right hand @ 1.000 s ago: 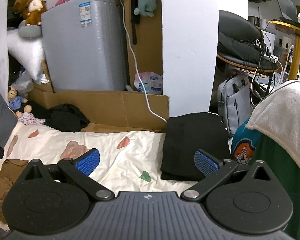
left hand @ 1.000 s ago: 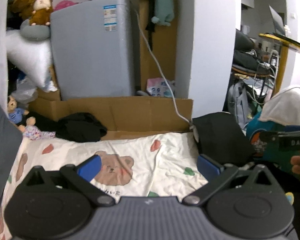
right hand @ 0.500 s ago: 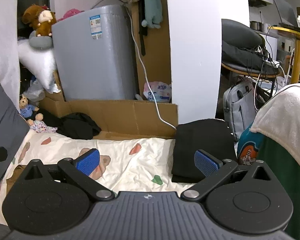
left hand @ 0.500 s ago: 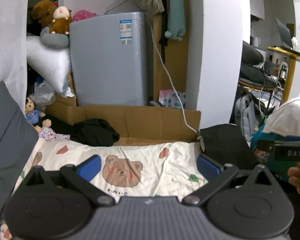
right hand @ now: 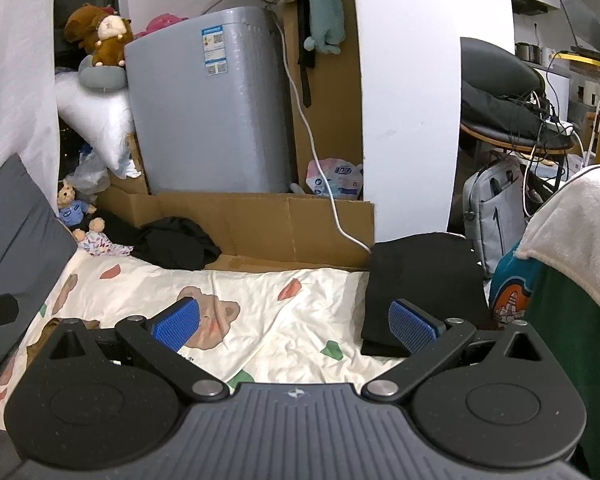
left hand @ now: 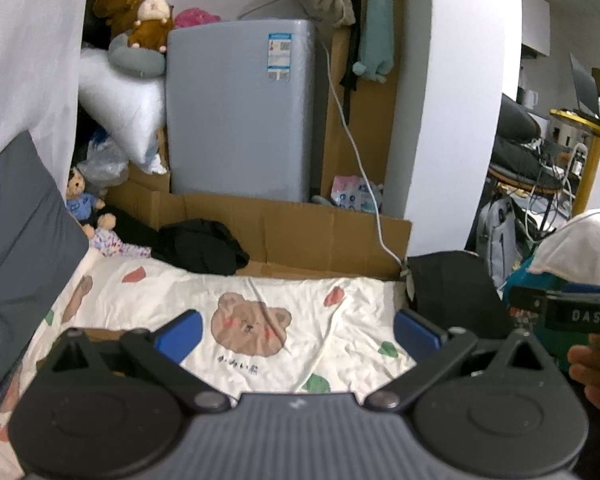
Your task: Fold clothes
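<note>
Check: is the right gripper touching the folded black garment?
Apart. In the right wrist view the right gripper is wide open and empty, raised over the sheet; the folded black garment lies flat beyond its right finger, undisturbed.

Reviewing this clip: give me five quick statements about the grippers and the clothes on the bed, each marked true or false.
1. The left gripper is open and holds nothing. True.
2. The right gripper is shut on a garment. False: its jaws stand apart and hold nothing.
3. A folded black garment lies on the bear-print sheet, on the right side. True.
4. The crumpled black garment lies beside the folded one. False: it lies apart, at the far left edge by the cardboard.
5. The white cable runs down to the bed's far edge. True.
</note>
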A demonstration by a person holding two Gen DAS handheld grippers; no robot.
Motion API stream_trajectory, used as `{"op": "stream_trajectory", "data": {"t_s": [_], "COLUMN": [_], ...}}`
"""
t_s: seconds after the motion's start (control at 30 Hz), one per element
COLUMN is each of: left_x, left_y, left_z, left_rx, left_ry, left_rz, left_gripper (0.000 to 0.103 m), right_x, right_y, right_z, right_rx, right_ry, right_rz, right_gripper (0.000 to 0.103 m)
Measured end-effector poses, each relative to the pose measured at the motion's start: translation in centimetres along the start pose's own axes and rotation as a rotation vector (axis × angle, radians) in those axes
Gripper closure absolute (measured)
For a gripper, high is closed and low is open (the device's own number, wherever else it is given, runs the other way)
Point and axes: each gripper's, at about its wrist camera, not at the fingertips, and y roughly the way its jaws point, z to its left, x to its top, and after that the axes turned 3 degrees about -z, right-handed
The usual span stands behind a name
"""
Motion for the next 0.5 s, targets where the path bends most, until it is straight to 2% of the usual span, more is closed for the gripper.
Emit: {"op": "stream_trajectory", "data": {"t_s": [0.5], "left_x": [-2.1], "left_y": [-0.1], "left_z": [2.7], "left_rx": [0.074], "left_ry": [-0.047], "left_rz": [0.037], "left_gripper": [0.000], "right_x": [-1.8], "right_y": [0.2], "right_z": [2.5], "right_rx": [0.043], "right_ry": [-0.044], "right_rz": [0.019], "right_gripper": [0.000]}}
